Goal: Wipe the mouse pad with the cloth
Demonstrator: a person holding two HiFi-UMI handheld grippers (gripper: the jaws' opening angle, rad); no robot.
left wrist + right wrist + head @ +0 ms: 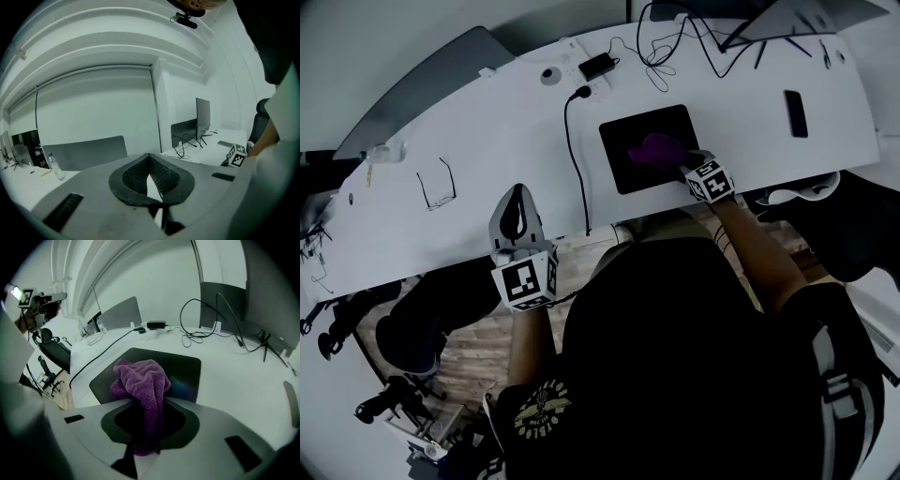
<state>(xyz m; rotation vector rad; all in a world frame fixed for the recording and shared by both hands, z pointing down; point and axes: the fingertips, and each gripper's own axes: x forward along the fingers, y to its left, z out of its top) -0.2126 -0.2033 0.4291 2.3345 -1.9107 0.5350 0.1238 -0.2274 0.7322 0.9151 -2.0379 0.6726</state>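
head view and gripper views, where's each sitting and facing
Head view: on the head, facing down at the white desk; torso, forearms show.
Left gripper view: on the shut left gripper, facing the far wall; torso shows.
Right gripper view: on the right gripper clamping purple terry cloth over black square mouse pad; head view shares both.

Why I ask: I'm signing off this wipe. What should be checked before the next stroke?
1. Cloth clamped in the right tool: ok.
2. Cloth resting on the mouse pad: ok, bunched on it.
3. Nothing else on the pad: ok.
4. Black cable off the pad: ok, it runs beside the pad's left edge.
5. Left tool out of the way: ok, shut, empty, away from the pad.
6. Pad surface already clean: cannot tell.
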